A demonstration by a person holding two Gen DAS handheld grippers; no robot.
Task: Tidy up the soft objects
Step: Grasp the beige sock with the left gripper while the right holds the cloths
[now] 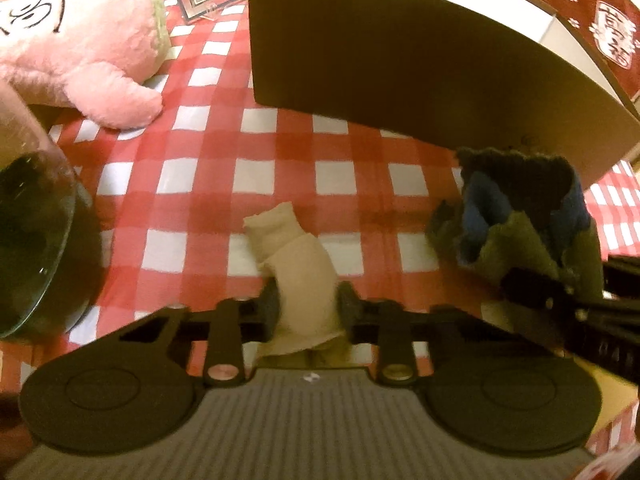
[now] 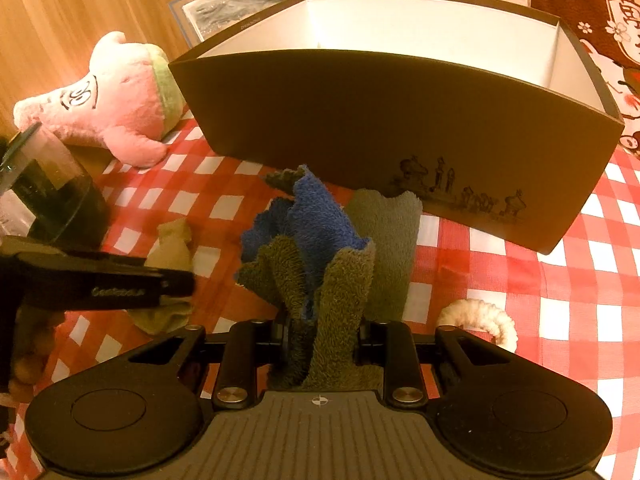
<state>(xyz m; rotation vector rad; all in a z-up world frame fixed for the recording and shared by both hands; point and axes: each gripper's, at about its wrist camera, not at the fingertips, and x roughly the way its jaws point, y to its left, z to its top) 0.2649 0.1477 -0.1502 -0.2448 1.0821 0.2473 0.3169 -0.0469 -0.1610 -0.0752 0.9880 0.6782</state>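
Note:
My left gripper (image 1: pixel 306 304) is shut on a beige sock (image 1: pixel 298 264) and holds it just above the checked tablecloth; the sock also shows in the right wrist view (image 2: pixel 172 246). My right gripper (image 2: pixel 322 334) is shut on a bunched blue and olive towel (image 2: pixel 316 248), seen at the right in the left wrist view (image 1: pixel 520 220). A dark open box (image 2: pixel 400 120) with a white inside stands behind both; it also shows in the left wrist view (image 1: pixel 400 52). A pink plush toy (image 1: pixel 80 40) lies at the far left, seen too in the right wrist view (image 2: pixel 116 96).
A glass jar (image 1: pixel 36 240) with dark contents stands at the left, also in the right wrist view (image 2: pixel 48 184). A grey cloth (image 2: pixel 388 248) lies before the box. A cream fuzzy ring (image 2: pixel 484 316) lies at the right. A picture frame (image 2: pixel 236 0) stands behind.

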